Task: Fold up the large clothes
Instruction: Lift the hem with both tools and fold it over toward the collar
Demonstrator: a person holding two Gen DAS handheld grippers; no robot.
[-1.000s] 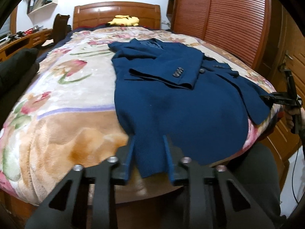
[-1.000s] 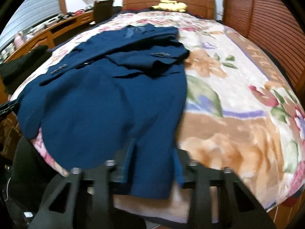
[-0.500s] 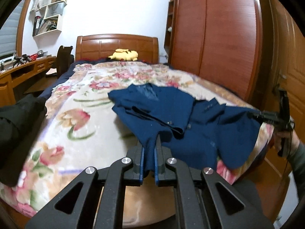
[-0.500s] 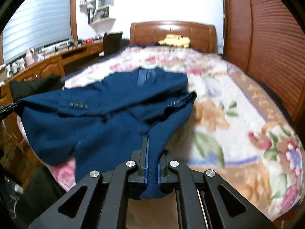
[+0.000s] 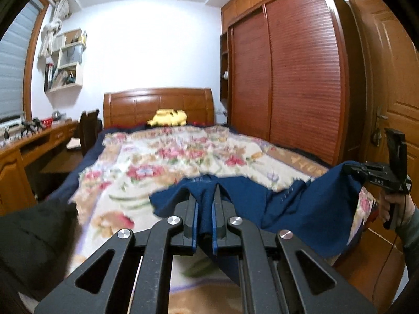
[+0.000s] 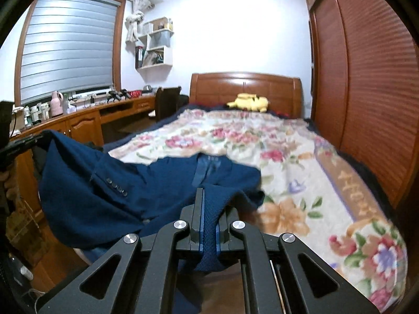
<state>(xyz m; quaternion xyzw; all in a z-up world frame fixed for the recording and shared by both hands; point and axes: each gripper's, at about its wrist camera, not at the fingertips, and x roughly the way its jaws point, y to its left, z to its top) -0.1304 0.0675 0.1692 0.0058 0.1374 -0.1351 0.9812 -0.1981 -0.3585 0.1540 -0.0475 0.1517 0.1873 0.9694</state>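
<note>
A dark blue suit jacket (image 5: 288,204) lies at the near end of a bed with a floral blanket (image 5: 183,154). My left gripper (image 5: 203,209) is shut on the jacket's hem and holds it up off the bed. My right gripper (image 6: 209,209) is shut on the hem at the other corner; it also shows at the right of the left wrist view (image 5: 371,172). The jacket (image 6: 104,191) hangs between both grippers, its collar end still resting on the blanket (image 6: 262,141). A sleeve with cuff buttons (image 6: 116,187) lies folded across it.
A wooden headboard (image 5: 157,104) and a yellow plush toy (image 5: 167,117) are at the far end. A wardrobe with slatted doors (image 5: 288,78) runs along the right. A wooden desk (image 6: 78,123) and chair (image 6: 167,99) stand on the left. A dark garment (image 5: 31,235) lies near left.
Both grippers have closed on the jacket's hem and lifted it well above the bed toward the headboard. The jacket's lower half has come off the blanket.
</note>
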